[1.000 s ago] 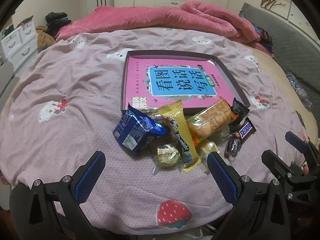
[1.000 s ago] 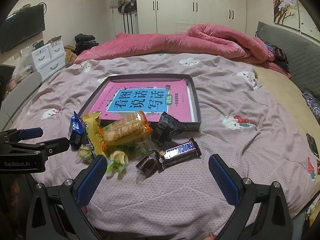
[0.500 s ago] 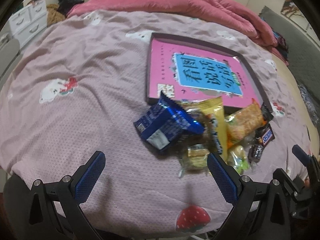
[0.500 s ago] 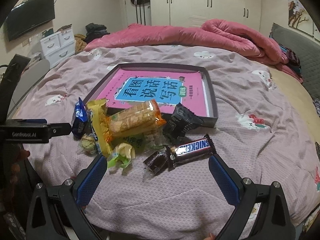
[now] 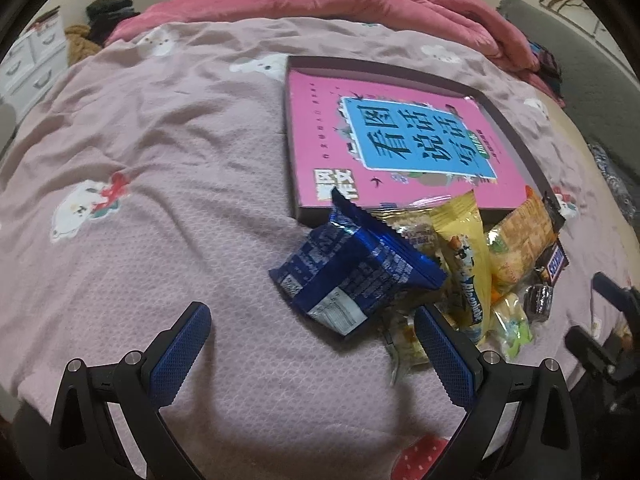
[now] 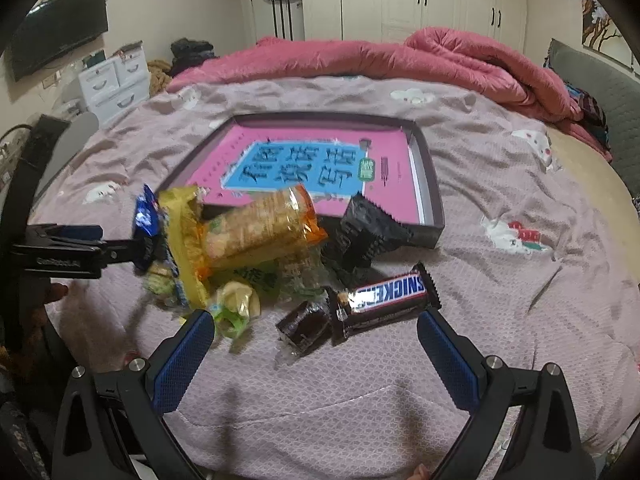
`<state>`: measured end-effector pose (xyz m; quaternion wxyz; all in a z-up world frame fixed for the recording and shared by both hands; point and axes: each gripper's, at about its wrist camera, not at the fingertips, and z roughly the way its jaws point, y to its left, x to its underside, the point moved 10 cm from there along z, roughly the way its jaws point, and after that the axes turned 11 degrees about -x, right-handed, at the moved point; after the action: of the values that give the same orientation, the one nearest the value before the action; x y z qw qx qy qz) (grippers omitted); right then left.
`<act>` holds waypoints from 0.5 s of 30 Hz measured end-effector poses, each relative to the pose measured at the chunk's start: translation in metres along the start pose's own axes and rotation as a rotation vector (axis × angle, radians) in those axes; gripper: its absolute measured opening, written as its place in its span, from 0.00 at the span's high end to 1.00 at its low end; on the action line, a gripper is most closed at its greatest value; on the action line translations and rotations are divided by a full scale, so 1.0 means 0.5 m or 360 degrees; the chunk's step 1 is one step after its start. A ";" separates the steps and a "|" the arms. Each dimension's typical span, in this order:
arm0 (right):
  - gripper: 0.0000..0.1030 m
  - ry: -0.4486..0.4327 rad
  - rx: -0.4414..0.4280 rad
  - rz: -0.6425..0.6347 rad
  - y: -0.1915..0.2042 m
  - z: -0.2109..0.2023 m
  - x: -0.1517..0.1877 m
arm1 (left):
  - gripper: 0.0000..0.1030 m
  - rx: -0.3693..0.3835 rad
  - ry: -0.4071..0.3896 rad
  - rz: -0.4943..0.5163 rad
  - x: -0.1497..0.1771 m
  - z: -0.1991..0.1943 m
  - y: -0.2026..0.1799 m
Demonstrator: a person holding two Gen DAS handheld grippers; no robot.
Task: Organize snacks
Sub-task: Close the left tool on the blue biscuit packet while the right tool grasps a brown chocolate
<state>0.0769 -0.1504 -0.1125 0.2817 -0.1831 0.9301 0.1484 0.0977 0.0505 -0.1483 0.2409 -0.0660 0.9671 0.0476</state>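
A pile of snacks lies on the bed in front of a dark shallow tray with a pink book in it. Nearest my left gripper is a blue foil packet; the gripper is open just before it, fingers either side. A yellow packet, an orange cracker pack, a black packet, a Snickers bar and a small dark chocolate sit close by. My right gripper is open, with the chocolate just ahead of it.
The pink-lilac bedspread spreads out to the left. A rolled pink quilt lies at the far side, a grey headboard on the right, white drawers far left. A small green-yellow sweet lies by my right gripper's left finger.
Both grippers have moved forward toward the snack pile. The left one swung left and now frames the blue packet. The snacks have not moved.
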 end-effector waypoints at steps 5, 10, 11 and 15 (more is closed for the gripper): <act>0.07 0.0012 -0.0017 -0.0046 0.004 0.017 -0.002 | 0.02 0.0023 -0.0002 0.0020 -0.004 0.011 -0.008; 0.26 0.0031 -0.0050 -0.0108 0.012 0.037 -0.002 | 0.02 0.0048 0.0012 0.0008 -0.004 0.021 -0.004; 0.29 0.0040 -0.0055 -0.0123 0.014 0.042 -0.001 | 0.02 0.0054 0.0013 0.0004 -0.005 0.022 -0.003; 0.39 0.0070 -0.0093 -0.0168 0.025 0.058 0.002 | 0.02 0.0064 0.0017 -0.0003 -0.006 0.026 -0.004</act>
<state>0.0843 -0.1288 -0.1341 0.2631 -0.2433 0.9204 0.1562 0.1069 0.0507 -0.1586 0.2371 -0.0624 0.9691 0.0275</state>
